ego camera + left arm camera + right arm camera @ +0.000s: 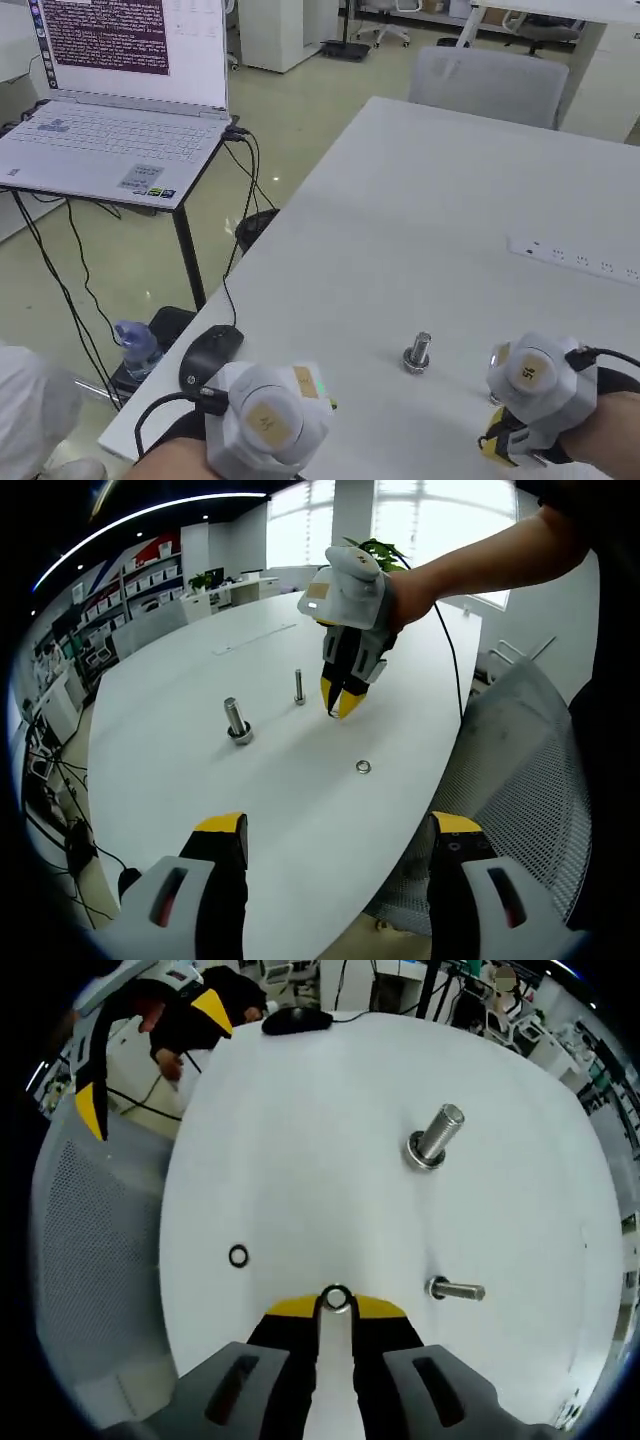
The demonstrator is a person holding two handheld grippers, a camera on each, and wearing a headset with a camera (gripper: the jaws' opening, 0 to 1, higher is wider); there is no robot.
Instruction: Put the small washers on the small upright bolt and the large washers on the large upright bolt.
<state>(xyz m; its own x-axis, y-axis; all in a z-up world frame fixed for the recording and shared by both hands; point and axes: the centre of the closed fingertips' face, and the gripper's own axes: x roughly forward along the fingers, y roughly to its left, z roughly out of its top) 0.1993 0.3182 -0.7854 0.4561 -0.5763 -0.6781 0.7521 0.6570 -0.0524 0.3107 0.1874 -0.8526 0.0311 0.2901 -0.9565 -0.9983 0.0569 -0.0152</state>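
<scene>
Left gripper (335, 845) jaws stand spread at the bottom of its view; beyond, the desk (160, 750) carries two upright bolts, a large bolt (237, 720) and a small bolt (299, 686), and one loose washer (363, 767). Right gripper view: the right gripper (336, 1310) pinches a second washer (336, 1299) near the small bolt. Head view: the large bolt stands between both grippers.

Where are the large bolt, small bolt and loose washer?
large bolt (440, 1132): right gripper view, threaded shaft.
small bolt (460, 1291): right gripper view, shaft.
loose washer (231, 1257): right gripper view, rim.
</scene>
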